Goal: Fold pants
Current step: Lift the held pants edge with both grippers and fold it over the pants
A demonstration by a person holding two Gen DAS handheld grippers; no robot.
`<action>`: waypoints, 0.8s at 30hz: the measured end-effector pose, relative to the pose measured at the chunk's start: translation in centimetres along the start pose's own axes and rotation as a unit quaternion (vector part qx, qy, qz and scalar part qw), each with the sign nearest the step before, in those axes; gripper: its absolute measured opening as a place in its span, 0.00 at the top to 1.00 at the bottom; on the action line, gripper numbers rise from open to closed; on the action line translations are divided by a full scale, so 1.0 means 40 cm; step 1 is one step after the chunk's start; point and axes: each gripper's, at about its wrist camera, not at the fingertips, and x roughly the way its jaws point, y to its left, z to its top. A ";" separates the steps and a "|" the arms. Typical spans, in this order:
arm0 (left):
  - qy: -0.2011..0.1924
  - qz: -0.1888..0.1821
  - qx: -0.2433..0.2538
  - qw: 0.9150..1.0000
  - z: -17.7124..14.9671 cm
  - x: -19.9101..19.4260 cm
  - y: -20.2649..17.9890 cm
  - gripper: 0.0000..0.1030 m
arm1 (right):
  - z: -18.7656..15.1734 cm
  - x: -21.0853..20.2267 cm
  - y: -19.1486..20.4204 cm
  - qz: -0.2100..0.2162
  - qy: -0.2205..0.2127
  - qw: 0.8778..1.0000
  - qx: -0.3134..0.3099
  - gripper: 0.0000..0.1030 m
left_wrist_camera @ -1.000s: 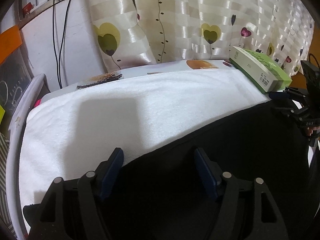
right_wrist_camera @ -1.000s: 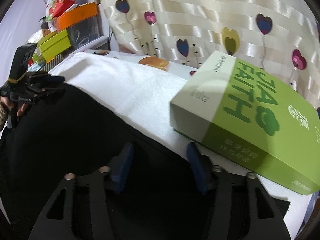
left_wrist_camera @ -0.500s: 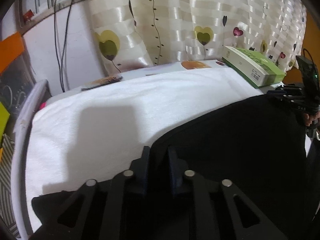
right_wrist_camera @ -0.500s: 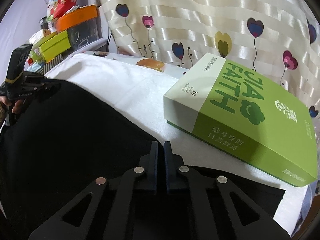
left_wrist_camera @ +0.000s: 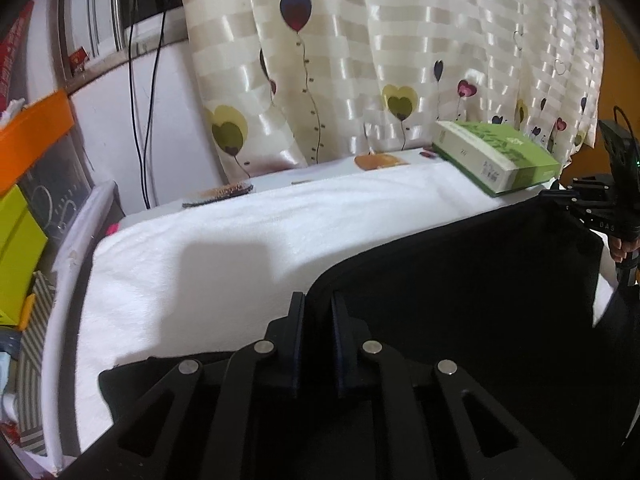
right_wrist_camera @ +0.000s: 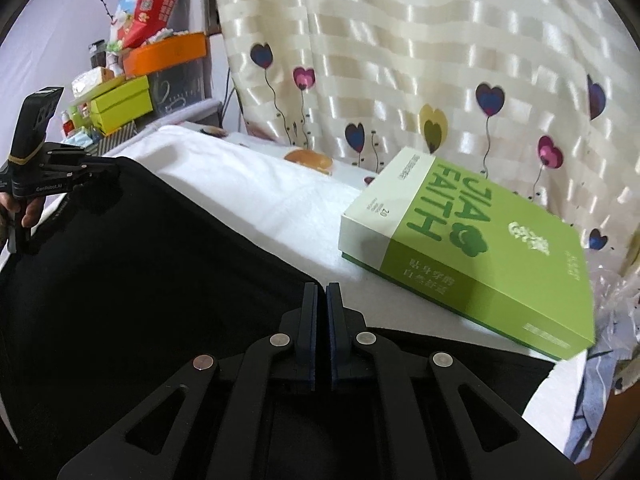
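The black pants (left_wrist_camera: 460,288) lie on a fluffy white towel (left_wrist_camera: 224,248) that covers the table, and their far edge is lifted up off the towel in a smooth dark curve. The cloth is plain black with no marks that can be seen. The left gripper (left_wrist_camera: 318,308) has its tongs narrow and closing, pinching that raised edge of the pants between them. The right gripper (right_wrist_camera: 322,300) has its tongs squeezed almost together on the pants edge too. Past the towel hangs a shiny cream striped curtain (left_wrist_camera: 380,48) with heart balloons on it. A green box (right_wrist_camera: 472,256) sits on the towel at about 2 o'clock from the right gripper. Only the left wrist view shows the black cable (left_wrist_camera: 138,120) running down the white wall at 10 o'clock. Only the right wrist view shows the pile of boxes (right_wrist_camera: 136,76) at 10 o'clock and the big letters on the green box. Each view also shows the other gripper far off, with fingers wrapped on its handle.
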 end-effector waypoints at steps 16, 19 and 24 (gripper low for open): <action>-0.055 0.002 0.014 0.998 -0.083 -0.252 -0.102 0.87 | -0.092 -0.268 0.136 -0.016 -0.046 0.999 0.004 0.96; -0.059 -0.001 0.009 0.998 -0.115 -0.292 -0.121 0.87 | -0.113 -0.307 0.166 -0.017 -0.050 0.999 0.001 0.96; -0.068 -0.001 -0.002 0.998 -0.169 -0.355 -0.148 0.87 | -0.148 -0.368 0.203 -0.017 -0.063 0.998 0.004 0.96</action>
